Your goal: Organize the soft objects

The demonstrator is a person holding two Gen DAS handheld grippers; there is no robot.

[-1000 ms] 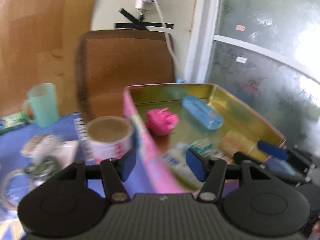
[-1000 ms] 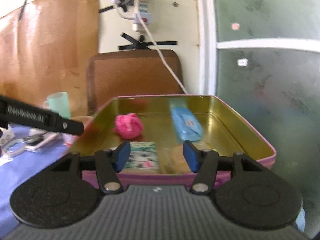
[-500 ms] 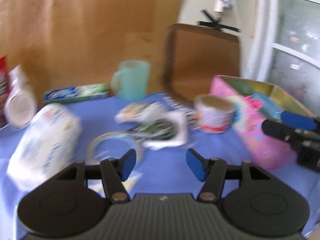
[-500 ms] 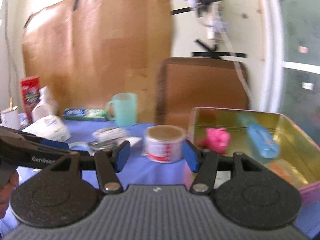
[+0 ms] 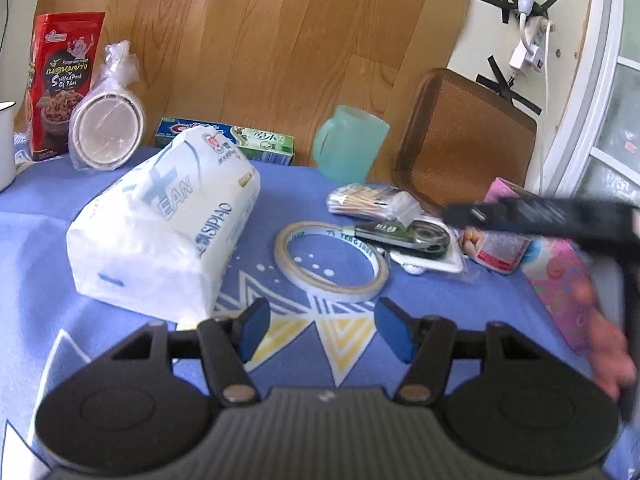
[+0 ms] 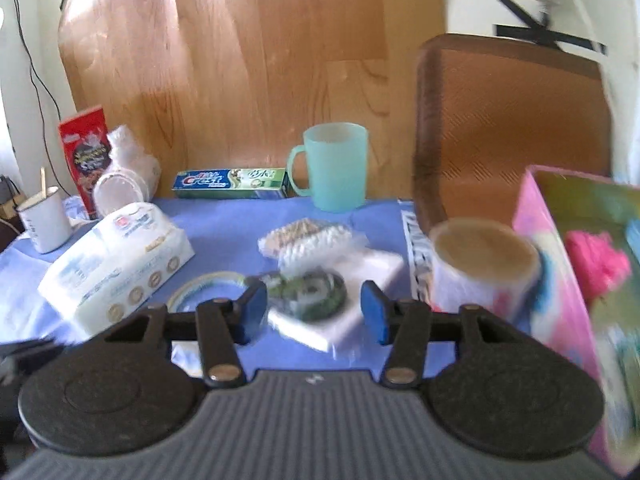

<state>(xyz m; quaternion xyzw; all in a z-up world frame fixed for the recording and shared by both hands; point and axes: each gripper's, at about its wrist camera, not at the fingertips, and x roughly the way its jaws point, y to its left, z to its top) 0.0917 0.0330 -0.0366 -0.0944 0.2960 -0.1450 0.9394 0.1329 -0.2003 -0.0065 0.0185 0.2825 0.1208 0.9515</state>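
Note:
A white tissue pack [image 5: 168, 220] lies on the blue cloth, left of and just beyond my left gripper [image 5: 320, 328]. Those jaws are opening with nothing between them. My right gripper [image 6: 314, 312] hovers near a green packaged item [image 6: 312, 292]; its jaws are closing and hold nothing. A blurred black finger [image 5: 520, 216] of it crosses the left wrist view on the right, with a hand [image 5: 608, 360] below. The pink tin [image 6: 560, 280] stands at the right with a pink soft lump [image 6: 600, 260] inside. The tissue pack [image 6: 116, 264] also shows in the right wrist view.
A tape ring [image 5: 332, 260], a bag of cotton swabs [image 5: 368, 200] and a wide tape roll [image 6: 484, 264] lie mid-table. A teal mug [image 6: 332, 168], toothpaste box [image 6: 232, 180], red snack bag [image 5: 64, 80], white cup [image 6: 44, 220] and brown tray [image 6: 512, 120] line the back.
Both views have swung left, from over the tin to the middle of the table. The tissue pack and tape ring have come into view. The right jaws have narrowed a little.

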